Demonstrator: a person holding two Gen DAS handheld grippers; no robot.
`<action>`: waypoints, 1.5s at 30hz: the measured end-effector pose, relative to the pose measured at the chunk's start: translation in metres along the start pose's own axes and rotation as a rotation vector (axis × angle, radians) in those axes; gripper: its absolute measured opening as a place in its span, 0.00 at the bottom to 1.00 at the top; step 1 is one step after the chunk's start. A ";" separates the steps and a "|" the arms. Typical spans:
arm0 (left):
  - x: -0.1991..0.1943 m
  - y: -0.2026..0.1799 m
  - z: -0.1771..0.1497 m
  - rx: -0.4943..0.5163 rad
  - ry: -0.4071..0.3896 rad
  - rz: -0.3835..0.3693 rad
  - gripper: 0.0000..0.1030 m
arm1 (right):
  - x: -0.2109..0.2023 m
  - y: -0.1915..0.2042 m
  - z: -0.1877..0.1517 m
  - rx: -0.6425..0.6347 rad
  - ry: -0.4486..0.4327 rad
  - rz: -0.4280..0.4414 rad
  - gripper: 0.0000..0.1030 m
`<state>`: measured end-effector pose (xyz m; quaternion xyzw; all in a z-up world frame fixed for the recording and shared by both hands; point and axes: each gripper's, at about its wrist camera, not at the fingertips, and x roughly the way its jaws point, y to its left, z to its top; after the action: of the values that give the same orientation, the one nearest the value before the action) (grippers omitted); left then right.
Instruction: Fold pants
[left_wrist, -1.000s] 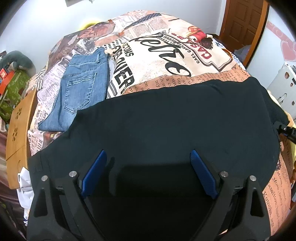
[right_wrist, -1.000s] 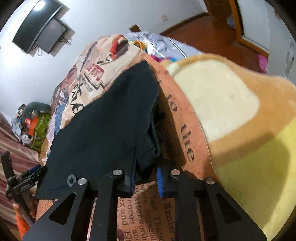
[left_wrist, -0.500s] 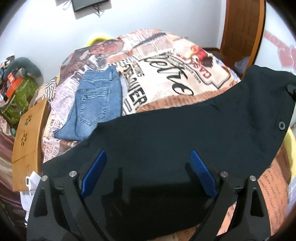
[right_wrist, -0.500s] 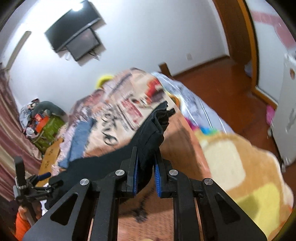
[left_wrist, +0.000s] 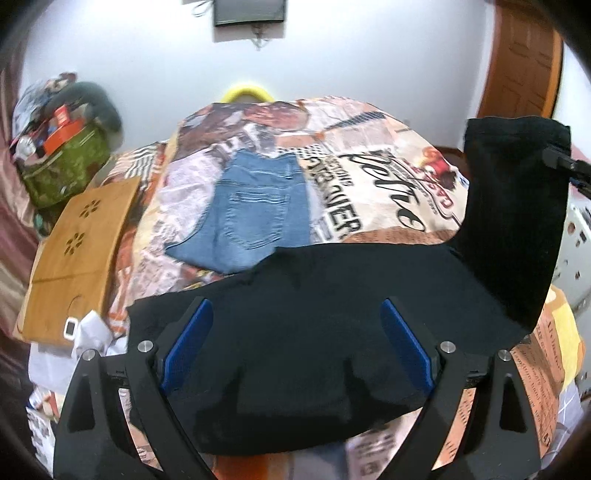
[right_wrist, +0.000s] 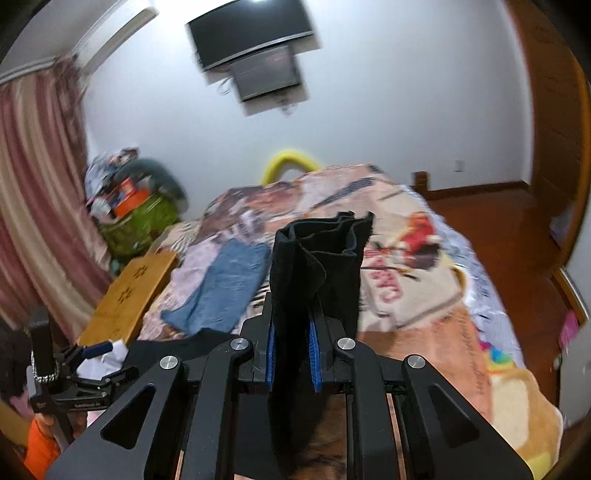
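The black fabric pants (left_wrist: 332, 325) lie across the near part of the newspaper-print bedspread (left_wrist: 369, 192), their right end lifted at 2 o'clock. Folded blue denim jeans (left_wrist: 255, 218) lie beyond at 12 o'clock, with bare bedspread to their right. The left gripper (left_wrist: 295, 347) hangs over the pants, blue pads spread wide. The right gripper (right_wrist: 291, 354) pinches the bunched pants end tight.

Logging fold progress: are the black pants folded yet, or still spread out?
Mid-fold. The right gripper is shut on one end of the black pants and holds it raised above the bed; the rest lies spread, not doubled over.
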<state>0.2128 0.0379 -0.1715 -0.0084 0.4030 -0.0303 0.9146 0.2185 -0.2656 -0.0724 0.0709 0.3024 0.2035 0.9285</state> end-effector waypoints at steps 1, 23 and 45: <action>-0.001 0.005 -0.002 -0.012 -0.001 0.002 0.90 | 0.007 0.007 0.001 -0.017 0.015 0.014 0.13; 0.003 0.066 -0.047 -0.167 0.086 0.043 0.90 | 0.129 0.132 -0.108 -0.297 0.538 0.194 0.25; 0.051 -0.031 0.031 0.019 0.102 -0.010 0.97 | 0.091 0.036 -0.050 -0.237 0.336 0.036 0.64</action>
<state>0.2682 0.0035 -0.1871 -0.0001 0.4488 -0.0391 0.8928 0.2445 -0.1942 -0.1521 -0.0683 0.4258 0.2633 0.8630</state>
